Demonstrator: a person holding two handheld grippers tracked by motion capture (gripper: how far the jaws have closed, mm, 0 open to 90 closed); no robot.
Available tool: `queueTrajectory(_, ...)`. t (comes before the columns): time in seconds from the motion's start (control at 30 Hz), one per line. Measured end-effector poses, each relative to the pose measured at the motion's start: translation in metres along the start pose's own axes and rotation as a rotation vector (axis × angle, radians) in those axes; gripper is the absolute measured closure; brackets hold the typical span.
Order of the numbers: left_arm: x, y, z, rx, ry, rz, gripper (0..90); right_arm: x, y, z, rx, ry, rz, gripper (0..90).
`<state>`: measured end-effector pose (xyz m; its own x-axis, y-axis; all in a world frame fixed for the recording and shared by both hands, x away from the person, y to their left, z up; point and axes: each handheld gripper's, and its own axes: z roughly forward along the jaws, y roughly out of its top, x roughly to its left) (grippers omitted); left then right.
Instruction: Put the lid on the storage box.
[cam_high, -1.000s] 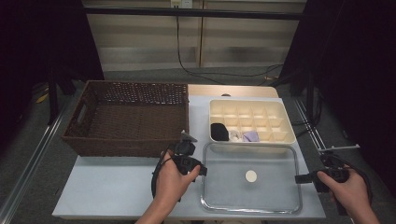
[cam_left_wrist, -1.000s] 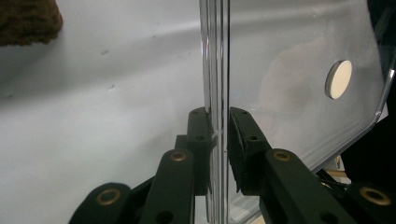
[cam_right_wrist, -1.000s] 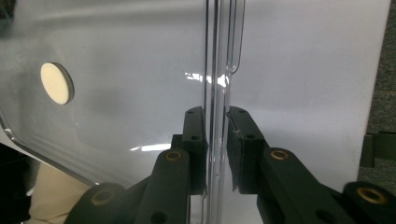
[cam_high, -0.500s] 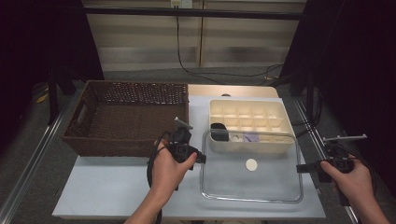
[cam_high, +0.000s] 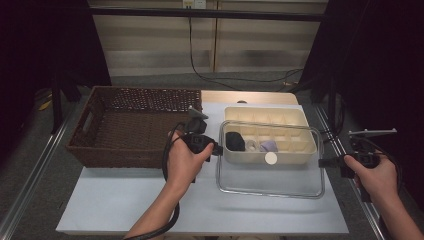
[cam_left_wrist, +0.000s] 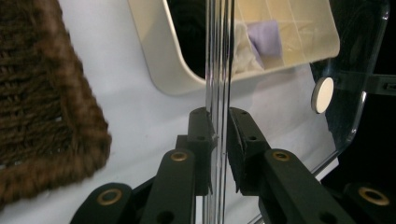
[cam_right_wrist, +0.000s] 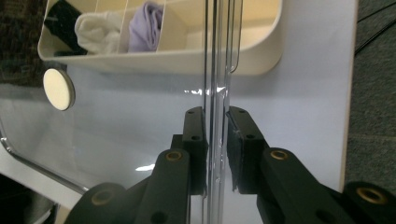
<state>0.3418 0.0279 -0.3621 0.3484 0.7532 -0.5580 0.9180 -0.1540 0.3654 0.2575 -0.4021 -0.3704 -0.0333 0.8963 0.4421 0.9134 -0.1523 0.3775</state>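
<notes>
Leftmost, a brown wicker basket (cam_high: 135, 127) on the white table (cam_high: 125, 200). Next, the left gripper (cam_high: 216, 149), jaws pinched onto the left edge of a clear lid (cam_high: 270, 175), pads (cam_left_wrist: 203, 135) pressing both faces of the rim. Across the middle, the lid itself, held up off the table between both grippers, its far edge overlapping the near side of the cream divided box (cam_high: 295, 120); a round white knob (cam_high: 270, 158) at its centre. Inside the box, a black item (cam_high: 235, 141), white cloth (cam_right_wrist: 98, 30) and lilac cloth (cam_high: 269, 146). Rightmost, the right gripper (cam_high: 322, 162), likewise clamped on the lid's right edge.
</notes>
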Motion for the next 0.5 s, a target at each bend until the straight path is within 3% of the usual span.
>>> queueTrajectory(0.5,0.003,0.034,0.011,-0.011,-0.013,-0.031,80.4,-0.006,0.029,0.011,-0.015,-0.049,0.027,78.3)
